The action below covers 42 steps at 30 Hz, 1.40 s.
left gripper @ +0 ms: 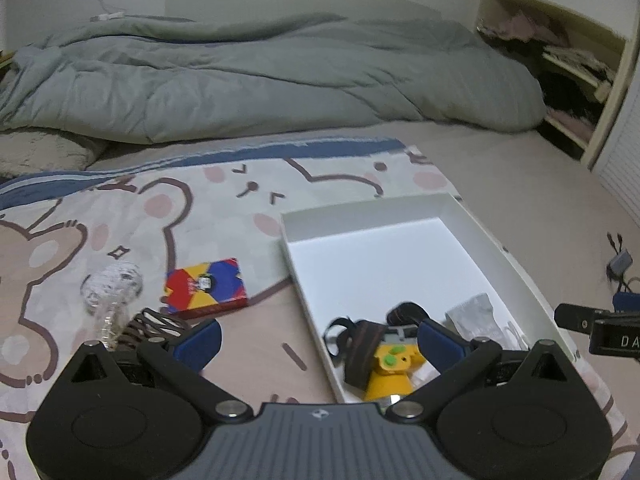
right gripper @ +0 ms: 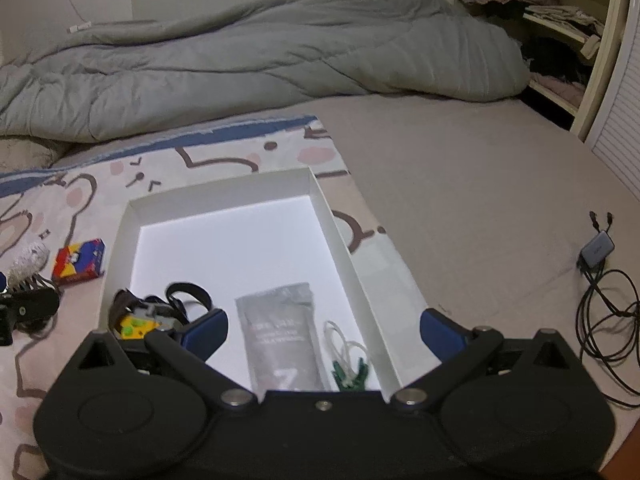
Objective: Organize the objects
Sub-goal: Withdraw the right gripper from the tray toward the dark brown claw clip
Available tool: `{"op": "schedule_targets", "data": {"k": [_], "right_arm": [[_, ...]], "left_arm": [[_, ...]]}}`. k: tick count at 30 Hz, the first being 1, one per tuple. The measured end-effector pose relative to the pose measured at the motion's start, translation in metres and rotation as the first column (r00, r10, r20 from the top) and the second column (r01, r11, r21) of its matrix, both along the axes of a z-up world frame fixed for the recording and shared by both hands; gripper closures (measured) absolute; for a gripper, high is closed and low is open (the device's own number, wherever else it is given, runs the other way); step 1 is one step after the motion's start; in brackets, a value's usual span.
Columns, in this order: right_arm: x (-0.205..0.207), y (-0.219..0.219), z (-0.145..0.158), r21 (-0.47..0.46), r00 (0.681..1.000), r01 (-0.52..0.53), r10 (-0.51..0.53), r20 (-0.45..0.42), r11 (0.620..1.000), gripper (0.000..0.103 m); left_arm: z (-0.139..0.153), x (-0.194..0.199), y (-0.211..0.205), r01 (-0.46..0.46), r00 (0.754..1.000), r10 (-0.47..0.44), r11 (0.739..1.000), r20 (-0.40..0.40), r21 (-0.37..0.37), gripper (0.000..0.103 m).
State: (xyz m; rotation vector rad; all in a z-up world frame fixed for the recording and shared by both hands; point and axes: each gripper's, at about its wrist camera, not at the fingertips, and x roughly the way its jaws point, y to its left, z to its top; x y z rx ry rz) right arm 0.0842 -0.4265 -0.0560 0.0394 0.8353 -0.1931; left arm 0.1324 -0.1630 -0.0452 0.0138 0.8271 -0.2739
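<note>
- You are holding your left gripper (left gripper: 320,340) with its blue-padded fingers (left gripper: 200,342) spread wide and gripping nothing; it is hovering over the near left wall of the white cardboard box (left gripper: 472,216).
- You are holding your right gripper (right gripper: 324,328) just as wide apart and empty, and it is hanging over the near end of the same box (right gripper: 332,216), its right finger sitting outside the box's right wall.
- The box is lying open on a cartoon bear sheet (left gripper: 132,216) spread over the bed.
- Inside, at the near left corner, a yellow toy with green buttons (left gripper: 394,364) is lying tangled with a dark strap (left gripper: 362,354).
- Just beside it, toward the middle of the box, a grey foil pouch (right gripper: 282,336) is lying flat.
- Right of the pouch, a green clip with white loops (right gripper: 348,364) is resting near the right wall.
- Outside the box on the left, a red, yellow and blue card pack (left gripper: 204,286) is lying on the sheet, well apart from the box wall.
- Left of the pack, a clear glass piece with a round bulb (left gripper: 110,292) is lying just beside a brown claw hair clip (left gripper: 156,326), which is showing near your left finger.
- A rumpled grey duvet (left gripper: 248,76) is filling the far side of the bed.
- On the bare mattress to the right, a small grey hub with black cables (right gripper: 598,250) is lying well apart from the box.
</note>
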Motion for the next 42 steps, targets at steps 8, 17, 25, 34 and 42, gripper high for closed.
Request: {"op": "schedule_targets", "data": {"k": [8,17,25,34,42], "right_arm": [[0.009,0.027,0.003,-0.003,0.999,-0.038,0.038,0.017,0.999,0.0],[0.021,0.062,0.006,0.003,0.997,-0.077,0.077,0.027,0.997,0.0],[0.03,0.096,0.006,0.001,0.991,-0.128,0.128,0.037,0.992,0.0],[0.041,0.134,0.004,-0.002,0.983,-0.182,0.182,0.041,0.983,0.0],[0.049,0.167,0.002,0.006,0.972,-0.229,0.229,0.049,0.973,0.0]], "left_arm": [[0.007,0.0,0.036,-0.069,0.997,0.069,0.998,0.024,-0.005,0.0],[0.012,0.0,0.086,-0.165,0.986,0.166,0.986,0.028,-0.011,0.0],[0.015,-0.003,0.123,-0.225,0.974,0.225,0.974,0.033,-0.009,0.0],[0.011,-0.005,0.156,-0.272,0.962,0.271,0.962,0.028,0.013,0.0],[0.006,-0.006,0.182,-0.307,0.952,0.307,0.951,0.02,0.036,0.0]]}}
